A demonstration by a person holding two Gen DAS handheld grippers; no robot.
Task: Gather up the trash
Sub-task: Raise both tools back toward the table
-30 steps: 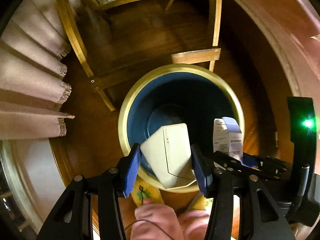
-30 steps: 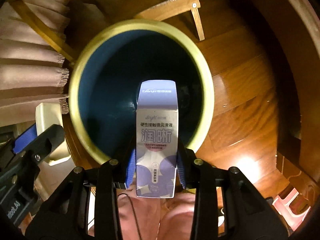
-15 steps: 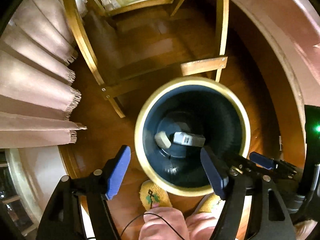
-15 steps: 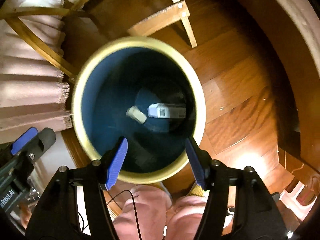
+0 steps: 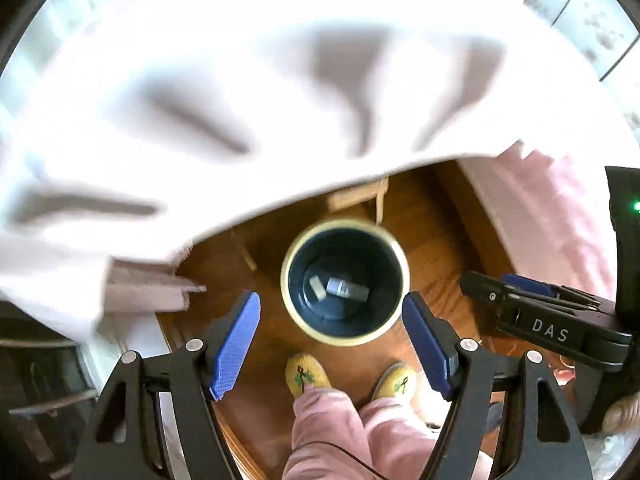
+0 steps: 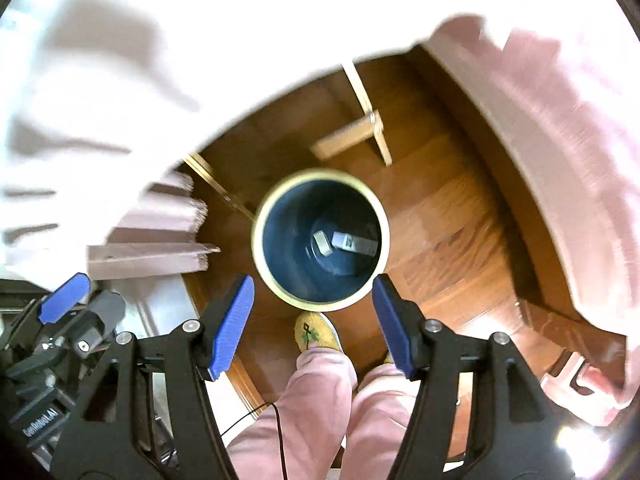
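Both boxes that were held a moment ago now lie at the bottom of the bin (image 5: 345, 332), and the left gripper (image 5: 331, 343) and right gripper (image 6: 312, 325) hang wide open, empty, ready for more trash.

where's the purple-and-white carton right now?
At the bottom of the dark blue bin, the carton lies flat beside the small cream box, centre of both wrist views.

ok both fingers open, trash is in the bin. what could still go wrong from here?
1. The white cloth overhangs close above; rising grippers could snag it.
2. The left gripper and right gripper sit side by side and may collide.
3. The bin stands just ahead of the slippers; a step could tip it.
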